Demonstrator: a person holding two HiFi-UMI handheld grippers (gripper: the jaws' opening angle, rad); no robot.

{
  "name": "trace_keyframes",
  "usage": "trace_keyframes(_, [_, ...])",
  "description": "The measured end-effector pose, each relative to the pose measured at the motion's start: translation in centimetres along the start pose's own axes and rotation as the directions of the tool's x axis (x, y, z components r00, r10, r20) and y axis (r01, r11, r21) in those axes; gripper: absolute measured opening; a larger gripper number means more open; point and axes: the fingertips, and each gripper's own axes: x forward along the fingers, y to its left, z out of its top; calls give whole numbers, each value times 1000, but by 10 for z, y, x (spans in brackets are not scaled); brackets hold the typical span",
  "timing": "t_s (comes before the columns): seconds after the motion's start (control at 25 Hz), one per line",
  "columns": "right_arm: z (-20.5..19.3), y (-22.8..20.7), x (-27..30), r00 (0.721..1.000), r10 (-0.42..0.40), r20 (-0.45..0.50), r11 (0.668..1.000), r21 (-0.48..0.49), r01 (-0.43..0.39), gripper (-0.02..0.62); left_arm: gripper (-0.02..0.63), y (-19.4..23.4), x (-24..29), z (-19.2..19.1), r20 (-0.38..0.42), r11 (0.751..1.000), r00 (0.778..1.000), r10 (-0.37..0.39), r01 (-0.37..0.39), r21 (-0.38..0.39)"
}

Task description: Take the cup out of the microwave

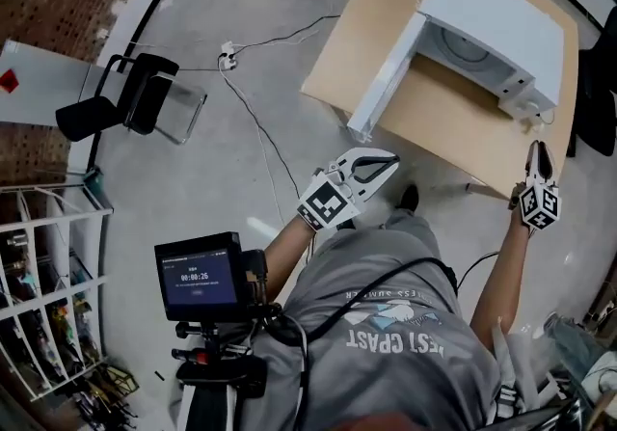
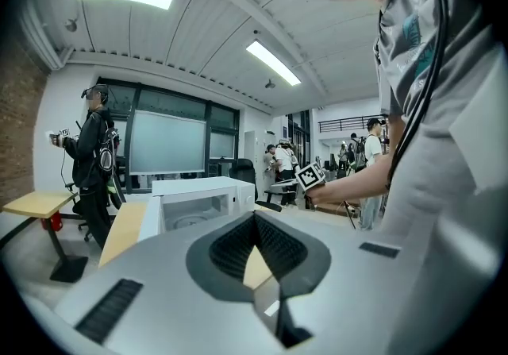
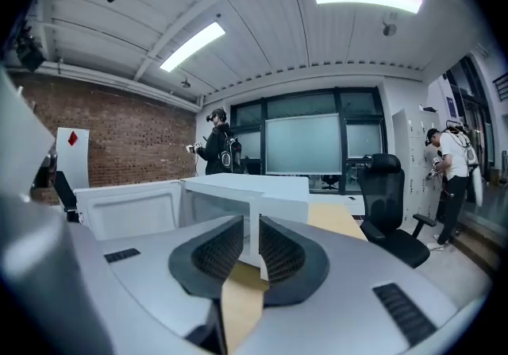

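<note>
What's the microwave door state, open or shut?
Open. The door stands swung out from the microwave, and the head view looks into the cavity at the turntable.

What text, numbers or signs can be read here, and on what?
"00:00:26", roughly: screen of the mounted device; its other lines are too small.
"COAST" with smaller "SUMMER": shirt print, upside down, first word unclear.
Red diamond, no words: white board.
Microwave panel: too small to read.

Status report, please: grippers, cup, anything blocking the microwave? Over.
Left gripper shut, empty; right gripper slightly open, empty. Microwave door open; no cup visible inside. Nothing blocks the opening.
</note>
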Motion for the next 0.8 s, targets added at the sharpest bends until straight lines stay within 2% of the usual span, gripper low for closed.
trace_keyframes(0.2, [59,49,-22,996,55,71,998,16,-56,61,43,0,-36,9,25,1000,1000,11,-11,10])
trace_keyframes(0.24, [70,61,-29,995,65,81,998,16,-66,12,43,-1,-45,11,30,1000,999,14,-14,12])
trace_keyframes(0.48, [148,150,-91,984,108,141,994,-24,-106,11,43,-13,-126,31,80,1000,997,13,-14,22])
trace_keyframes(0.64, [162,175,-108,974,147,173,989,-12,-147,11,43,-14,-139,23,95,999,995,14,-17,31])
trace_keyframes(0.8, [166,193,-126,966,188,178,982,-51,-182,11,43,-17,-143,16,107,999,994,8,-12,36])
